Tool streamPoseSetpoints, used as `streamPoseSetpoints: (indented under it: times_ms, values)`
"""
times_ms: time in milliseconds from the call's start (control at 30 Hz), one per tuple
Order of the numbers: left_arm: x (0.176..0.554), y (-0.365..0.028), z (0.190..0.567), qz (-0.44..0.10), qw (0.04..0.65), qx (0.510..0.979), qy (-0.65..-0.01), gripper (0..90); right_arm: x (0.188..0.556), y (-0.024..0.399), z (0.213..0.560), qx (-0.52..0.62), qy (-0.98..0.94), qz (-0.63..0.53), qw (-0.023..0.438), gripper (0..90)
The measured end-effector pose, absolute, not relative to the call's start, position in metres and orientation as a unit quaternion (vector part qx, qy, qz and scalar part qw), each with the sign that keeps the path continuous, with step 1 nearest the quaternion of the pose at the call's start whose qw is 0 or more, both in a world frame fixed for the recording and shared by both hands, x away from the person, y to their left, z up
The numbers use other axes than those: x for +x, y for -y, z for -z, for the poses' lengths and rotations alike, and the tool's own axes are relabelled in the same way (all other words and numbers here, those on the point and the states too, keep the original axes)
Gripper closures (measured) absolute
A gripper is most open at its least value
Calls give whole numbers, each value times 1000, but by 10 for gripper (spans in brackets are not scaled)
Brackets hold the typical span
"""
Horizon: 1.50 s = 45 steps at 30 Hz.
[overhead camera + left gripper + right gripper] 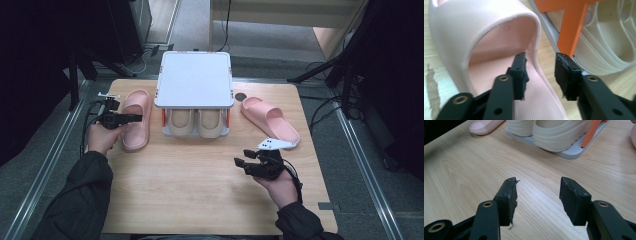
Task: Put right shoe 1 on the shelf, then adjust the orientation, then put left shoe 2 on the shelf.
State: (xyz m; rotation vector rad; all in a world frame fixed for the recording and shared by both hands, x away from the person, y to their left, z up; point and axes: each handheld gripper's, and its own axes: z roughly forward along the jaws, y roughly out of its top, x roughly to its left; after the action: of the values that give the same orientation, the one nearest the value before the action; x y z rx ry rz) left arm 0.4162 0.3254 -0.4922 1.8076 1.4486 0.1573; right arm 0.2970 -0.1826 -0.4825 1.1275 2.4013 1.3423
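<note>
A pink slipper (136, 120) lies left of a white shoe rack (194, 80). My left gripper (134, 118) reaches over the slipper's right side. In the left gripper view the gripper (540, 58) stands open astride the slipper's (486, 30) side wall, one jaw inside on the footbed and the other outside beside the rack's orange post (571, 27). The pads do not press the wall. A second pink slipper (270, 120) lies right of the rack. My right gripper (245, 159) hovers open over bare wood near the front right, with nothing between the jaws (537, 182).
A pair of beige shoes (192, 122) sits on the rack's lower shelf, with one shoe (604, 45) close to my left jaws. In the right gripper view the beige shoes (559, 132) rest on the grey base (574, 151). The wooden table (200, 190) has bare wood at the front.
</note>
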Motion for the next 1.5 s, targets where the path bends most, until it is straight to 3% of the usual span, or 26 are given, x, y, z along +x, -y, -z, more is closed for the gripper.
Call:
streamPoseSetpoints:
  times_ms: [233,700,1500]
  values:
    - [406,-336,481,-82,404,709,-573,490,301,179,482,373,-807,-450,84,485]
    - [400,-368,486,-107,404,683,-599,428,303,173,483,364,-813,-448,79,481]
    - [424,-373,507,-117,394,677,-611,417,293,186,485,387,-805,-441,89,481]
